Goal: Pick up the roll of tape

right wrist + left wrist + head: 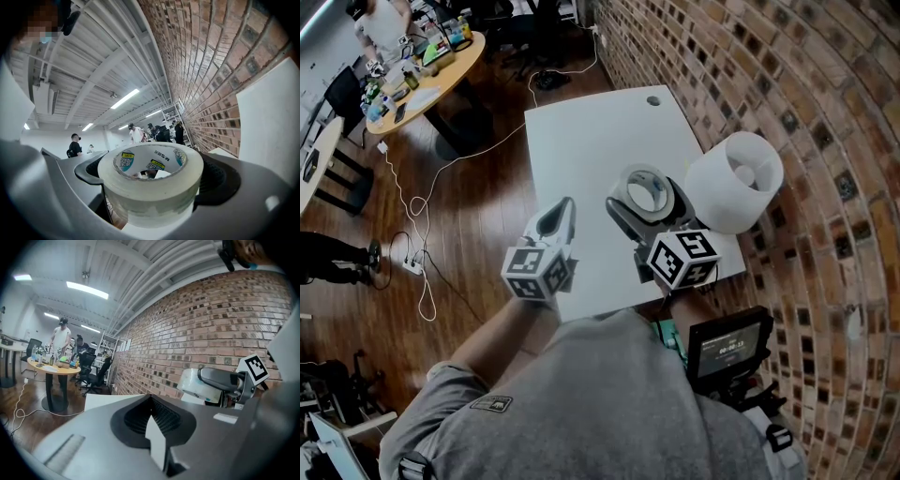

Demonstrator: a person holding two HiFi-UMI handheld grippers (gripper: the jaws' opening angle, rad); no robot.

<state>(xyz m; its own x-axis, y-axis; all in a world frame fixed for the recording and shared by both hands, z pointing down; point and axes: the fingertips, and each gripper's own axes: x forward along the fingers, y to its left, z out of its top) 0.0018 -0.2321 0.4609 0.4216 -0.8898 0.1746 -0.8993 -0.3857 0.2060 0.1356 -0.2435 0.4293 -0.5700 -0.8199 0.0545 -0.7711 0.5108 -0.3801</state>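
- Roll of tape (151,199) clamped between the jaws of the right gripper (154,182); only that gripper's view shows the core's labels.
- Left gripper (154,432) alongside: jaws together, empty.

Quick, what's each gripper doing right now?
Left gripper: shut, nothing in it.
Right gripper: shut on the roll of tape.

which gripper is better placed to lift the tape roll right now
Right. The right gripper has its jaws closed on the roll of tape; the left gripper is shut, empty, and apart from it.
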